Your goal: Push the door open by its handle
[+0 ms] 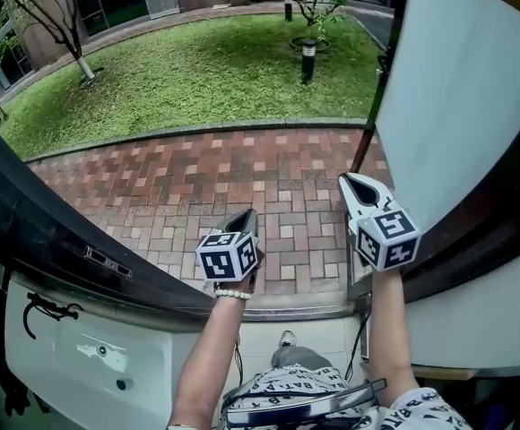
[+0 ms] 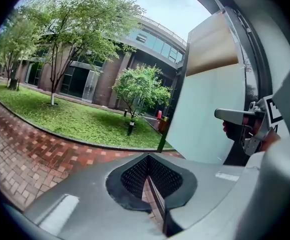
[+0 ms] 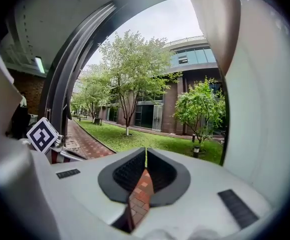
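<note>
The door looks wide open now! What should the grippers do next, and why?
Probably draw both back and lower them. The door stands swung out over the brick path. The left gripper and the right gripper are both shut, empty and touching nothing, so no pushing seems left to do.

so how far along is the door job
Done, it seems: the door stands wide open, with the brick path and lawn in plain sight beside it. In hand: nothing. The left tongs and right tongs are both shut and empty, held out toward the path. Left: little, perhaps only a wider push if wanted.
</note>
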Motion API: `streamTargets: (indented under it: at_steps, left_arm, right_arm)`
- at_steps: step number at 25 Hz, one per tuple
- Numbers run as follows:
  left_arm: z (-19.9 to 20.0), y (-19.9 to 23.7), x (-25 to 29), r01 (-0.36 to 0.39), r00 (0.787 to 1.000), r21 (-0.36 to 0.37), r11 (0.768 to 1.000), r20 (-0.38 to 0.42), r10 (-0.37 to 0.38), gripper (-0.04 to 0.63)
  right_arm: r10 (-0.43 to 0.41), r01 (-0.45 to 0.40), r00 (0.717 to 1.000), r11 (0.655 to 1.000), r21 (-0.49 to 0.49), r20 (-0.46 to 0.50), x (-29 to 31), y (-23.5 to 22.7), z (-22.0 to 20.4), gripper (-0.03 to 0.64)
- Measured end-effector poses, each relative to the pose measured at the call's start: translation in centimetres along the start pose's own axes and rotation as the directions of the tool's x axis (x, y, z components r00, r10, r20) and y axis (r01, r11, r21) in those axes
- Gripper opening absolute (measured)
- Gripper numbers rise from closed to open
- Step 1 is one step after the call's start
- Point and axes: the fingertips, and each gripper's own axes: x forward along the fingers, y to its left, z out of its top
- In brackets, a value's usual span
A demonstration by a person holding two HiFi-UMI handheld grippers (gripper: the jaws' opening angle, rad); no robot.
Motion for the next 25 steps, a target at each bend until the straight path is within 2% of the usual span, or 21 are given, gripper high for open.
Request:
streamTargets:
  at_steps: [5, 13, 18, 25]
  left_arm:
    - [-2.7, -2.1, -3.8, 0.026, 1.000, 0.000, 1.000, 0.000, -0.026, -0.014]
    - [-8.0, -3.8, -12.9, 0.098, 0.995, -0.009, 0.995, -0.001, -0.098, -0.012]
    - [-10.7, -4.8, -17.1, 0.165, 0.986, -0.023, 0.986, -0.005, -0.165, -0.012]
    - [-13.7, -6.4, -21.0, 0.167, 0.986, -0.028, 0.986, -0.016, -0.168, -0.011]
  right_arm:
    - [-0.012, 0.012, 0.999, 1.000, -0.003, -0.036, -5.0, 3.4, -2.0, 0.025]
    - [-0.087, 0.089, 0.991, 0.996, 0.017, -0.102, -15.5, 10.3, -5.6, 0.006]
    - [-0.122, 0.125, 0.986, 0.992, 0.021, -0.113, -19.4, 13.1, -5.7, 0.006]
    - [-0.105, 0.109, 0.987, 0.994, 0.024, -0.118, -23.5, 16.3, -7.0, 0.006]
